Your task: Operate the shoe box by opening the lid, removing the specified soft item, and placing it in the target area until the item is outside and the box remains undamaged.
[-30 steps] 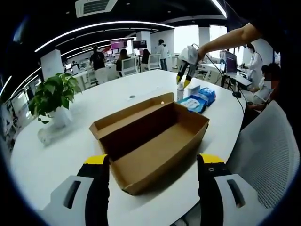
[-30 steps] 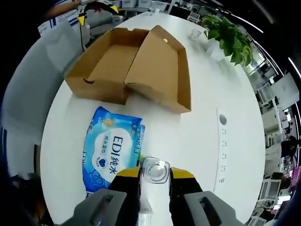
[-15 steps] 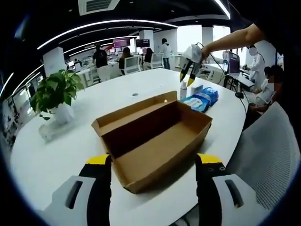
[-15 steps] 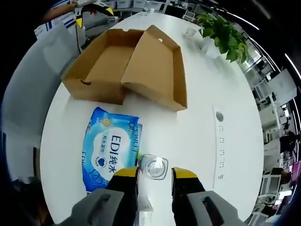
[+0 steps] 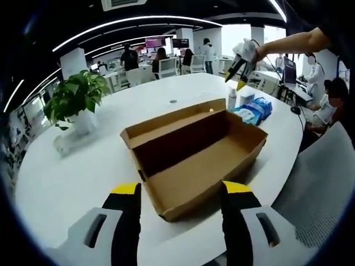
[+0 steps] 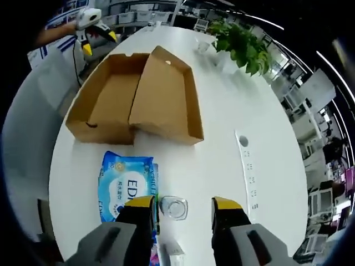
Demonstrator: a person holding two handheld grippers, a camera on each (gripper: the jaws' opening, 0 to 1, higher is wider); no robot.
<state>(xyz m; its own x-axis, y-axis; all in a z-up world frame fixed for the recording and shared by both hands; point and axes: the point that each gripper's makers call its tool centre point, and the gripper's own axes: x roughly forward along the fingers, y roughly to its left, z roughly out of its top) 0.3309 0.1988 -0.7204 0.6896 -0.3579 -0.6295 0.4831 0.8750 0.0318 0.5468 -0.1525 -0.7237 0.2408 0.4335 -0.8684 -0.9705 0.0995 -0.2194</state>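
The brown shoe box (image 5: 205, 166) lies open on the white table, its lid (image 5: 166, 124) folded back on the far side; its floor looks bare. My left gripper (image 5: 181, 191) is open just short of the box's near end. The blue soft wipes pack (image 5: 252, 111) lies on the table beyond the box. My right gripper (image 5: 239, 58), held by a person's arm, hovers above that pack. In the right gripper view the right gripper (image 6: 182, 204) is open, above a clear bottle (image 6: 173, 208) beside the wipes pack (image 6: 125, 185). The box (image 6: 105, 108) and the left gripper (image 6: 91, 25) lie farther off.
A potted plant (image 5: 72, 100) stands at the table's left side. A row of sockets (image 6: 244, 166) is set into the table top (image 6: 222, 122). A grey mesh chair (image 5: 316, 183) sits at the table's right edge. People and desks fill the office behind.
My right gripper has lifted away from the clear bottle and its jaws have spread wider. The left gripper view has shifted slightly; the box and wipes pack stay put.
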